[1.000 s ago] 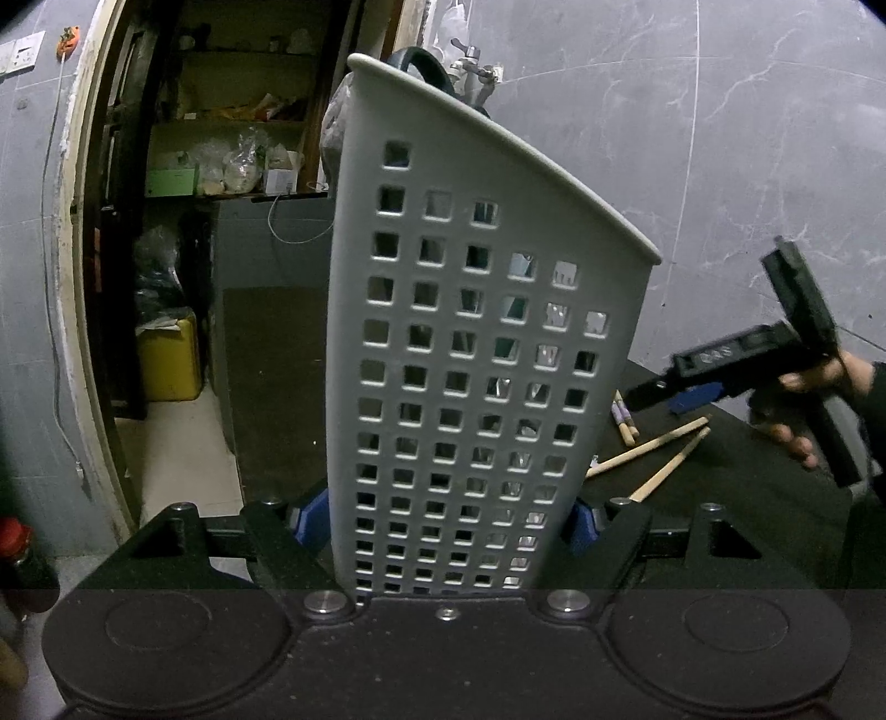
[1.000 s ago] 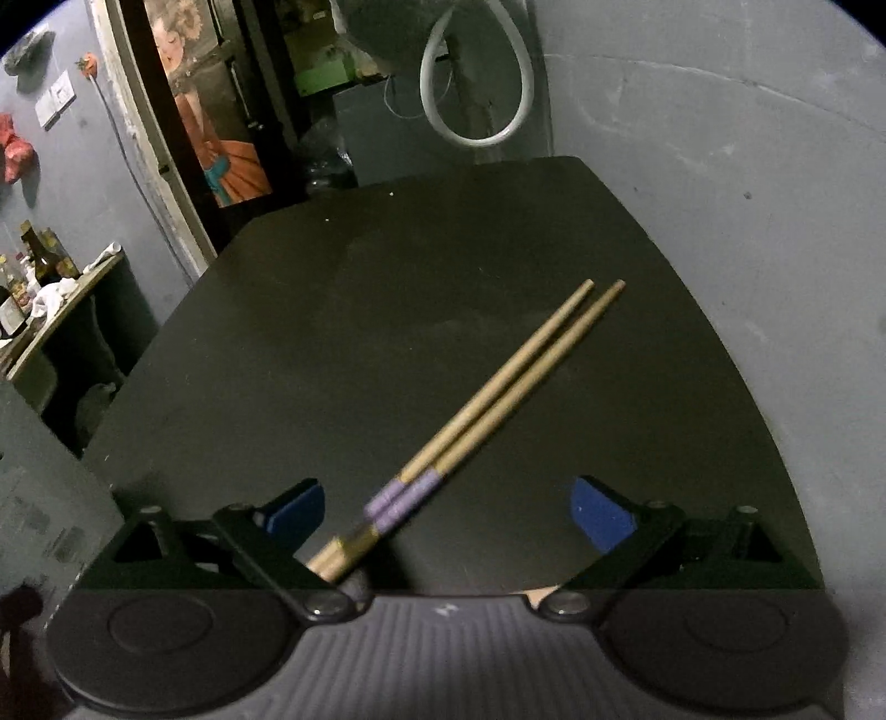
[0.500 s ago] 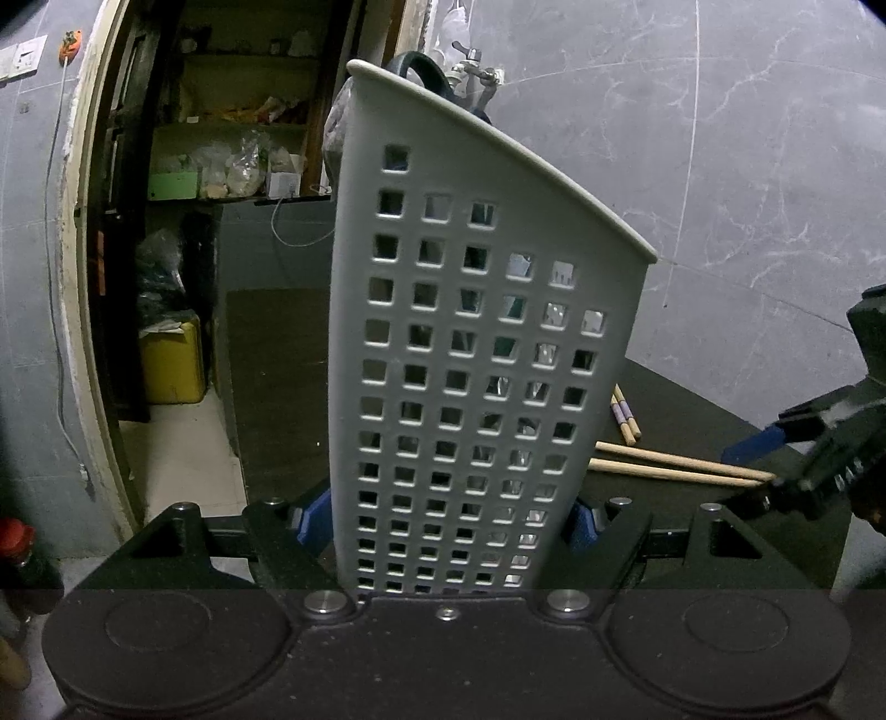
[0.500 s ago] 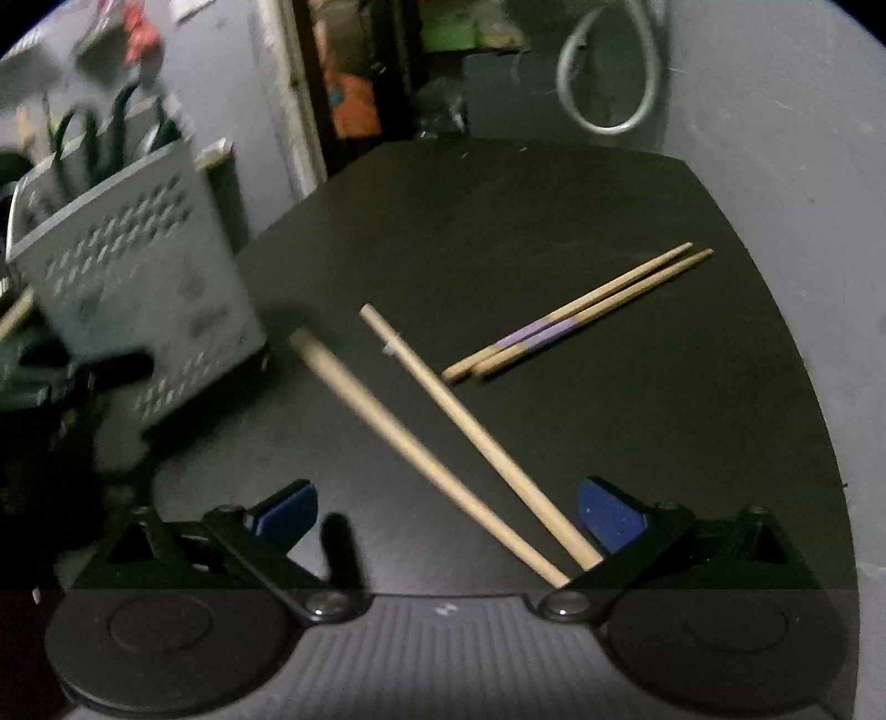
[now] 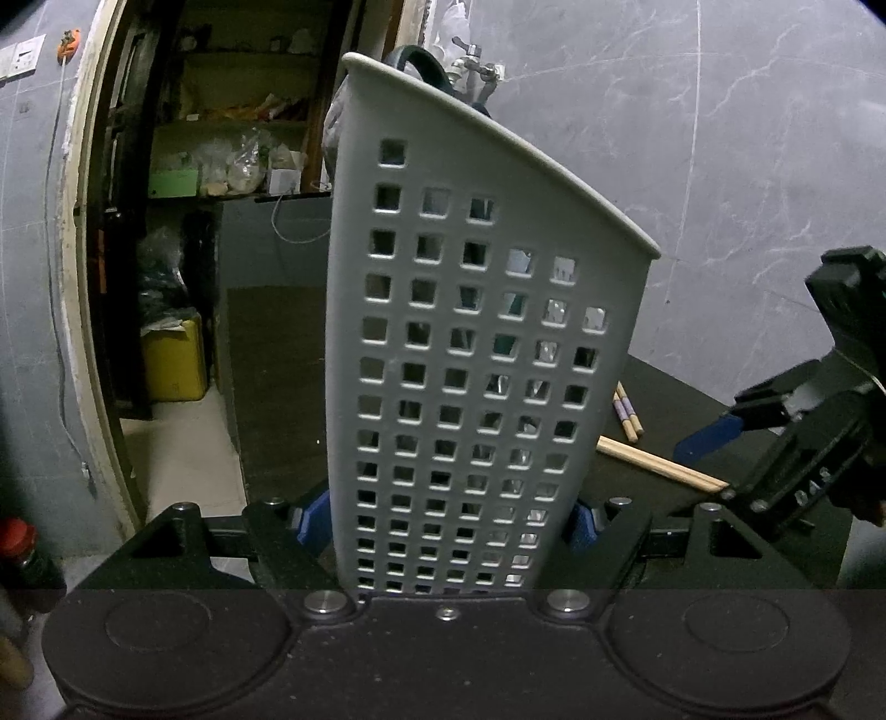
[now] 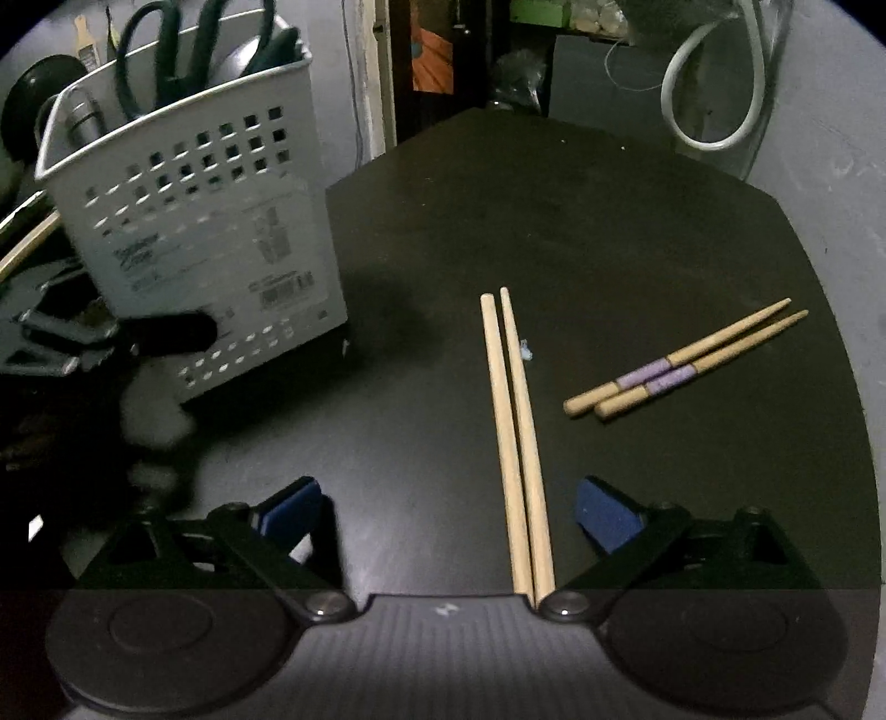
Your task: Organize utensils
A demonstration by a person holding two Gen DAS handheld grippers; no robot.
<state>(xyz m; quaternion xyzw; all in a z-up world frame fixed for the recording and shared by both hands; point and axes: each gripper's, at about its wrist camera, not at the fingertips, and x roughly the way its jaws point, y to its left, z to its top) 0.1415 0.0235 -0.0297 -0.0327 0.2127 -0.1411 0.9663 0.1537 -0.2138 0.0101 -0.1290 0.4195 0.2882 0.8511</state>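
Note:
My left gripper (image 5: 448, 520) is shut on the base of a grey perforated utensil holder (image 5: 476, 354), which stands upright on the black table (image 6: 554, 221). In the right wrist view the holder (image 6: 205, 238) sits at the left, with green-handled scissors (image 6: 183, 50) and other utensils in it. My right gripper (image 6: 449, 509) hangs over a pair of plain wooden chopsticks (image 6: 512, 443). Its jaws are wide and closing; the pair lies between them near the right pad, untouched. A second pair with purple bands (image 6: 681, 360) lies further right. The left wrist view shows the right gripper (image 5: 720, 465) beside the plain chopsticks (image 5: 659, 468).
A grey marble wall bounds the table at the back and right. A white hose loop (image 6: 714, 83) hangs past the far table edge. Left of the holder, a doorway opens onto shelves and a yellow container (image 5: 174, 360) on the floor.
My right gripper swung and rolled away from the purple-banded pair and now sits over the plain pair, with the holder coming into its view. The left gripper and holder have not moved.

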